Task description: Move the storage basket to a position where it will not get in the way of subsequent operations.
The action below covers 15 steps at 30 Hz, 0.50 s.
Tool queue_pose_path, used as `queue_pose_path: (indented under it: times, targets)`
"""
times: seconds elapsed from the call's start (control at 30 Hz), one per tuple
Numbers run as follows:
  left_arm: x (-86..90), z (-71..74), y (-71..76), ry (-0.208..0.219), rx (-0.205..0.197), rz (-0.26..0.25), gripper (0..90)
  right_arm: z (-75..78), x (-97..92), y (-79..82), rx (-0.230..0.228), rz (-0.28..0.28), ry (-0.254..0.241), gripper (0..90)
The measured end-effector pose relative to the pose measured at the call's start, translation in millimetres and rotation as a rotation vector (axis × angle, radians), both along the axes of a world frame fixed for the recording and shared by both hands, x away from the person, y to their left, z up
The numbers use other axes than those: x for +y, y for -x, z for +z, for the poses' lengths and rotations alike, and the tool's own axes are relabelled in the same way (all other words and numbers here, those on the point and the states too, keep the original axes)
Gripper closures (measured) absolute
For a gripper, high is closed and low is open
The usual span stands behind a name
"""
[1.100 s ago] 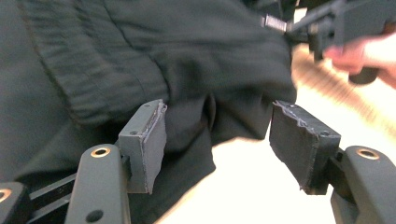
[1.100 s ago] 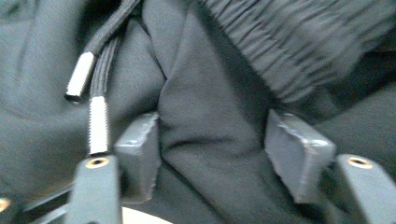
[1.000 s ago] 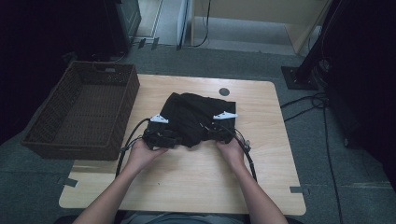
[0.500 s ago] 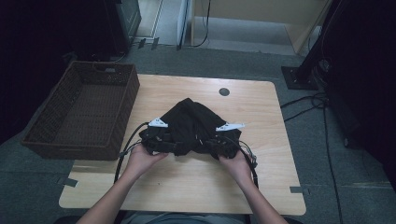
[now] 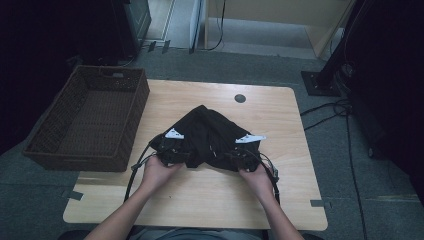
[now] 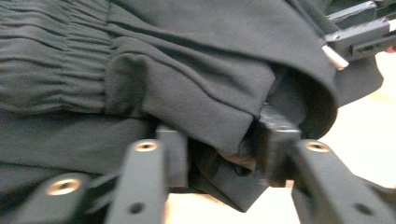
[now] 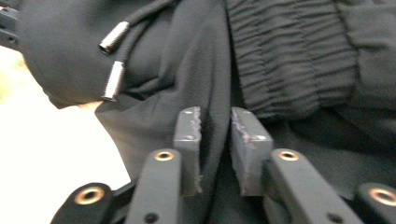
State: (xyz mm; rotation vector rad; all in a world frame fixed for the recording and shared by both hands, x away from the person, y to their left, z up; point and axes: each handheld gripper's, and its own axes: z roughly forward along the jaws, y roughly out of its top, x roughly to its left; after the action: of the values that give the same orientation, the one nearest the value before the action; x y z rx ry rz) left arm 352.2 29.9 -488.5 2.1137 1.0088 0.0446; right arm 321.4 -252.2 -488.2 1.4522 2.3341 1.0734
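The left gripper (image 5: 172,150) has just been closing on the black drawstring cloth garment (image 5: 210,132); right gripper (image 5: 239,152) pinches its fold, so both near edges look ready for folding.

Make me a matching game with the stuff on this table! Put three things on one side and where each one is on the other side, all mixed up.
Things:
1. basket
2. black garment
3. round dark spot

Places:
A. middle of the table, between the two tongs
B. far edge of the table top
C. left end of the table

Pairs: 1-C, 2-A, 3-B
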Motion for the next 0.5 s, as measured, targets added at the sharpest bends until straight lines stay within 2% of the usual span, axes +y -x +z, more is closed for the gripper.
queue_pose_path:
  times: [0.1, 0.2, 0.3, 0.5]
  targets:
    - [4.3, 3.4, -1.2, 0.019, 0.008, -0.002, 85.7, 5.1, -8.1, 1.6, -0.01, -0.015, -0.026, 73.7]
    - [8.6, 8.4, -2.2, 0.037, 0.017, -0.001, 87.2, 9.1, -17.6, 4.5, -0.023, -0.048, -0.032, 69.2]
    - [11.6, 16.0, -1.2, 0.051, 0.006, 0.003, 87.4, 6.7, -25.1, 2.7, -0.028, -0.073, -0.019, 66.2]
    - [10.9, 24.3, -3.0, 0.051, 0.004, -0.005, 87.4, -2.6, -24.5, -4.8, -0.02, -0.079, 0.005, 71.8]
